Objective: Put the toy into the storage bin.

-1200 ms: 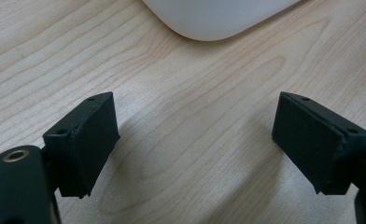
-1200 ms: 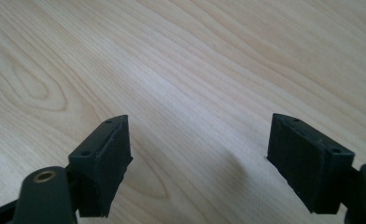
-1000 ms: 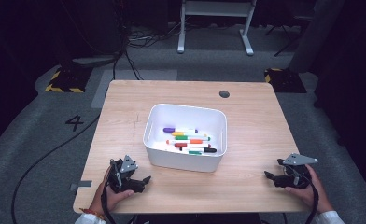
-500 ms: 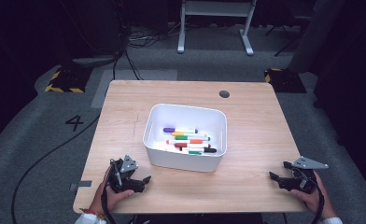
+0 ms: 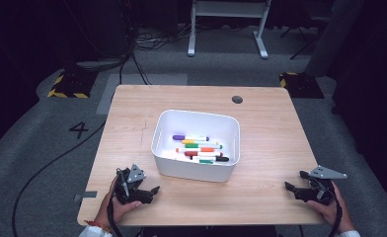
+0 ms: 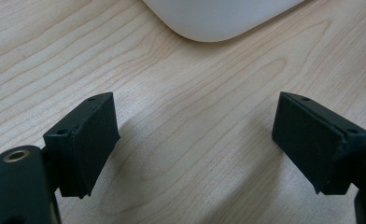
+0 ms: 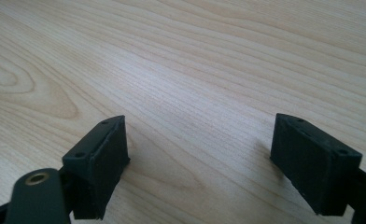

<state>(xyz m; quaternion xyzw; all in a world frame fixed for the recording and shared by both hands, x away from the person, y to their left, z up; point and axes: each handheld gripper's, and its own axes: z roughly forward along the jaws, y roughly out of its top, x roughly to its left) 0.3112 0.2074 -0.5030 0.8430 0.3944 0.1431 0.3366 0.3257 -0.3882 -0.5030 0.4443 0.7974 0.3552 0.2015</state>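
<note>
Two grippers, high view: left gripper (image 5: 149, 191) lower left, right gripper (image 5: 295, 190) lower right, both spread and empty; markers (image 5: 200, 148) in white tub (image 5: 164, 158), frame centre. Floor marking reads "4" (image 5: 78, 130).

Left gripper view: tub corner (image 6: 218, 23) at top; careless reach could shove it.

Right gripper view: bare table (image 7: 195, 70); marker print unreadable.

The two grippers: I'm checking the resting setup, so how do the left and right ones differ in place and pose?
The left gripper sits near the table's front left, close to the white bin; the right gripper sits at the front right edge, farther from it. The left view shows the bin's corner; the right shows bare wood. Both are open and hold nothing.
</note>
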